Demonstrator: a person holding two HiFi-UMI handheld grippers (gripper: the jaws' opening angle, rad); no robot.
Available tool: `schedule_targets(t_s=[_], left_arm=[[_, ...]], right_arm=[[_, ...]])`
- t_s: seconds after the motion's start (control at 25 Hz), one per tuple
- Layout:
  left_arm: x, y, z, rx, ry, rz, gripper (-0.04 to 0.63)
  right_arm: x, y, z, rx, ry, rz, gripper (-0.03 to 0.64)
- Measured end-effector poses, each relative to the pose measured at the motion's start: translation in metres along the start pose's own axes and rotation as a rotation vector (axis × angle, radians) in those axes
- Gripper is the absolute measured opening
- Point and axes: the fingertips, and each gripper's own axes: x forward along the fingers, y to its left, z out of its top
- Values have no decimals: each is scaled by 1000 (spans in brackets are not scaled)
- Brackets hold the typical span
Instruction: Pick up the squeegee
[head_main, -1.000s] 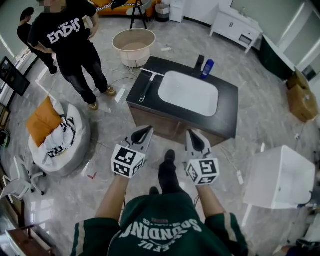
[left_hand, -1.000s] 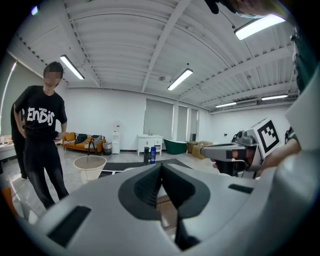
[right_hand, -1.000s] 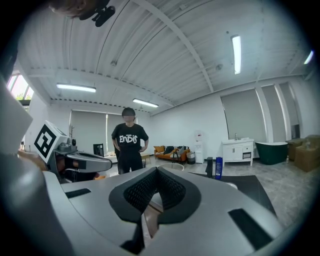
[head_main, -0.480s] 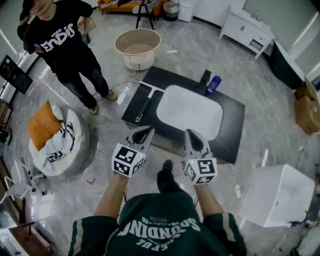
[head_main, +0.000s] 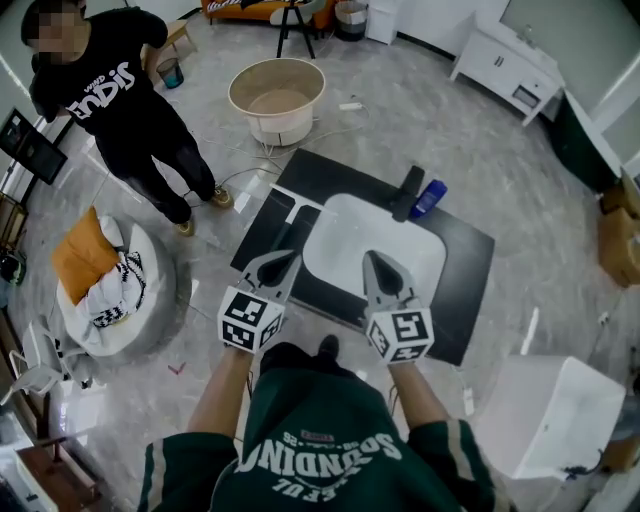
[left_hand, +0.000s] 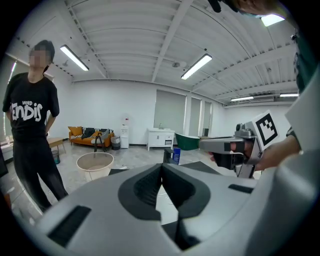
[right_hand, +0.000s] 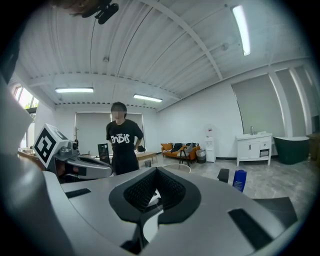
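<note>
The squeegee (head_main: 297, 212) lies on the left end of a black counter (head_main: 466, 268), its white head at the far end and its dark handle running toward me. My left gripper (head_main: 283, 261) is shut and holds nothing, and its tip hangs just short of the handle's near end. To its right my right gripper (head_main: 374, 259) is over the near rim of the white sink basin (head_main: 385, 240), also shut and holding nothing. The left gripper view shows the shut jaws (left_hand: 161, 168) and the right gripper view its own (right_hand: 156, 171). Neither of those views shows the squeegee.
A blue bottle (head_main: 432, 193) and a black fixture (head_main: 408, 190) stand behind the basin. A person in a black T-shirt (head_main: 110, 90) stands far left, near a round beige tub (head_main: 276, 98). A beanbag with an orange cushion (head_main: 100, 280) is left, a white box (head_main: 550, 420) lower right.
I have stepped toward the counter. Both grippers moved forward together, from over the floor to over the counter's near edge. Both stayed shut.
</note>
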Motion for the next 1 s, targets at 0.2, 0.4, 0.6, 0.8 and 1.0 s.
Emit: schedule_targets(t_s=[0.2,0.4,0.6,0.8,1.0], left_arm=[[26,21,-1,-22,9,9,2],[54,48,1,-34,13,4,2],[76,68,3,-46,22,-7,2],[90,78,1,-52,36,-24,3],[95,85,-5,-59,53,-33,3]], right_arm=[[25,-13,-2,12,23,13,2],[54,-27,-2,0,41,2,2],[73,-36,-3,-6,57,0,2],[87,-35,-9,12,80,-2,2],[93,-34,-16,22,101,-9,2]])
